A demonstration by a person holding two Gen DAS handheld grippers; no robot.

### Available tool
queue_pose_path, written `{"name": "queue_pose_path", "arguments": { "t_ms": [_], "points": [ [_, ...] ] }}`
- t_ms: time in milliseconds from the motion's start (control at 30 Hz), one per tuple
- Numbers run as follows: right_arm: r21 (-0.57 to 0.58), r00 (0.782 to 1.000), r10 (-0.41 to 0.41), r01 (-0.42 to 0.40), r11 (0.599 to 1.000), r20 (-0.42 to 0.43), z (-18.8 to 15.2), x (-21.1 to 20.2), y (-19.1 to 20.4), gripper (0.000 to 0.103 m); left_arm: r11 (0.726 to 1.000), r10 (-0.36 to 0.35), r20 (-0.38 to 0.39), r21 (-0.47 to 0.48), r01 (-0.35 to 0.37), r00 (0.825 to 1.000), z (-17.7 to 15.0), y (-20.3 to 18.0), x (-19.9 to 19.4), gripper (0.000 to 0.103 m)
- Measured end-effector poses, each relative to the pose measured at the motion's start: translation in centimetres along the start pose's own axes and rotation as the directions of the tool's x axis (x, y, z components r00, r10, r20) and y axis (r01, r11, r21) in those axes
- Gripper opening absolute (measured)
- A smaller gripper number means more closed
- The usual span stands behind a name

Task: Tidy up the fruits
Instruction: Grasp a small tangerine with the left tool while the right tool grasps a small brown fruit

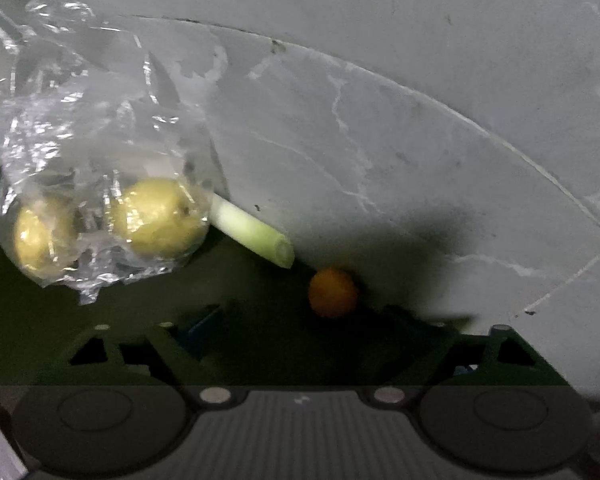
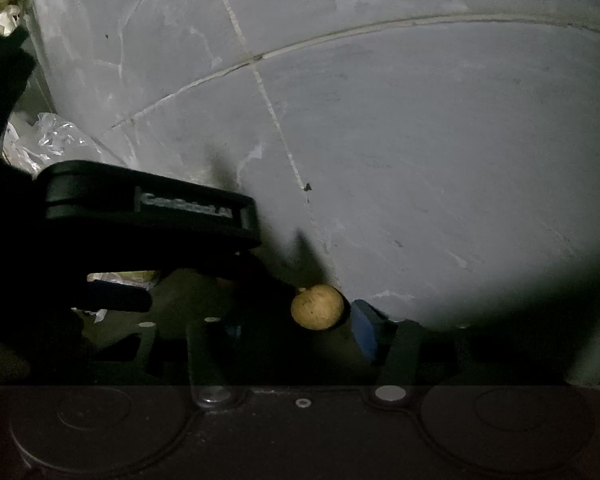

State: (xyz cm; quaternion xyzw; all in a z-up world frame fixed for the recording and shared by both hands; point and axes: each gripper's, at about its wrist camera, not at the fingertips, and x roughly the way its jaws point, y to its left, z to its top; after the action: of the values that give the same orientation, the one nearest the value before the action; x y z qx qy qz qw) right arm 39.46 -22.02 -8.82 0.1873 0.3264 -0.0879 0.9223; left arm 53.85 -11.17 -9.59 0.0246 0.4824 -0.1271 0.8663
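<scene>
A clear plastic bag point(image 1: 80, 152) hung crumpled ahead and to the left of the left gripper point(image 1: 320, 332), and two yellow-green round fruits point(image 1: 162, 218) sat in its bottom, one beside the other. A pale green stalk point(image 1: 256, 234) stuck out from behind the bag toward the gap between the fingers. Just ahead of that gap lay a small orange fruit point(image 1: 333, 292), in shadow and touching neither finger; the left gripper's fingers stood wide apart with nothing between them.

In the right wrist view the same small fruit point(image 2: 318, 307) showed tan and lay between the right gripper point(image 2: 296, 332)'s spread fingers, close beside the blue pad point(image 2: 364, 330) of the right-hand finger; whether it touched the pad could not be told. The left gripper's dark body point(image 2: 148, 204) crossed in from the left of the right gripper, with a piece of the plastic bag beyond it.

The surface point(image 1: 380, 120) under everything was grey marbled tile with pale veins and thin grout lines. The light was dim, and heavy shadows spread from both tools.
</scene>
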Motion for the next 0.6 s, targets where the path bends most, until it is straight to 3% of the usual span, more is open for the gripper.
{"name": "queue_pose_path", "arguments": {
  "t_ms": [100,433,600],
  "points": [
    [-0.007,1.000,-0.017,0.017,1.000,0.004,0.0,0.0,0.2,0.039,1.000,-0.007,-0.005,-0.005,0.007,1.000,0.3,-0.3,0.5,0.075],
    [0.037,1.000,-0.025,0.025,0.999,-0.001,-0.1,-0.1,0.2,0.038,1.000,-0.022,-0.016,0.001,0.022,1.000,1.4,-0.7,1.9,0.052],
    [0.053,0.999,-0.031,0.030,0.998,0.008,0.0,-0.2,-0.6,0.030,1.000,-0.028,-0.011,-0.011,0.028,1.000,1.5,-0.6,2.6,0.040]
  ]
}}
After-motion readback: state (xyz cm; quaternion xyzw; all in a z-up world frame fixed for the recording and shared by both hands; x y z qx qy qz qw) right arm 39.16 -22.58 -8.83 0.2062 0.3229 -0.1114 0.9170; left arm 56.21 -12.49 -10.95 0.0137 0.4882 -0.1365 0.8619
